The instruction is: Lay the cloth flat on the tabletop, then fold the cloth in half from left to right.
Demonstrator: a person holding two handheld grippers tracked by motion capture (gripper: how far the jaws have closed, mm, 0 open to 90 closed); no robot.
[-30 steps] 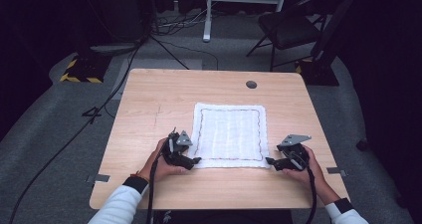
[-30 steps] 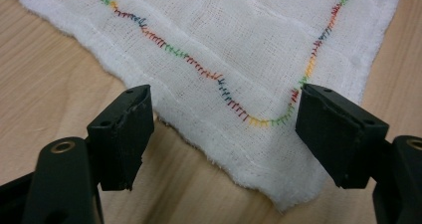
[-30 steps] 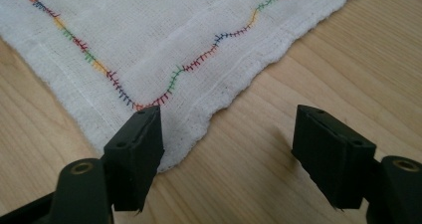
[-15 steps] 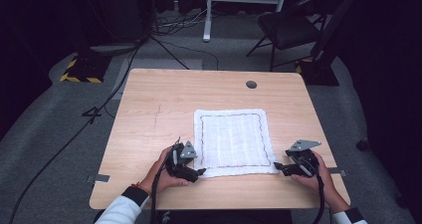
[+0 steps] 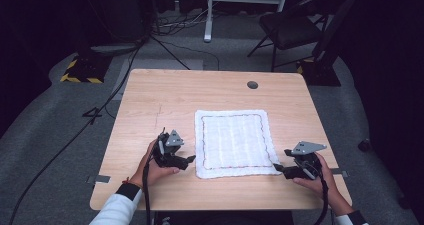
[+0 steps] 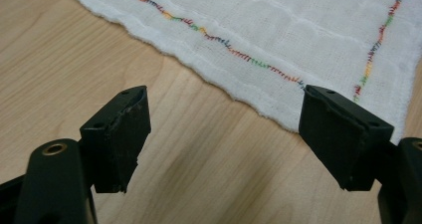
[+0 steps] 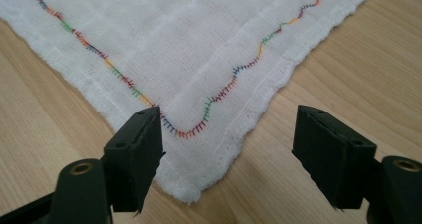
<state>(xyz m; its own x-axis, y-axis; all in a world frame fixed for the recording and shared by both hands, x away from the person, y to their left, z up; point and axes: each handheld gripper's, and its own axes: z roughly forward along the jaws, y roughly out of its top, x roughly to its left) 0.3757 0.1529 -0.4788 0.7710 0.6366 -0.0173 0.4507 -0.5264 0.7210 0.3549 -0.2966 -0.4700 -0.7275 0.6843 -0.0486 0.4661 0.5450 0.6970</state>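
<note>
At the white cloth's (image 5: 234, 142) near corners, left gripper (image 5: 186, 160) and right gripper (image 5: 280, 167) hold fingers spread.

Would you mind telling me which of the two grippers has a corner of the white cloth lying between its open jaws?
The right gripper: the white cloth's near corner tip lies between its jaws. The left gripper frames mostly bare table beside the cloth's edge.

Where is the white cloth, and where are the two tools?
white cloth (image 5: 234, 142): high view, its middle.
left tool (image 5: 189, 160): high view, between its tips.
right tool (image 5: 278, 168): high view, between its tips.
</note>
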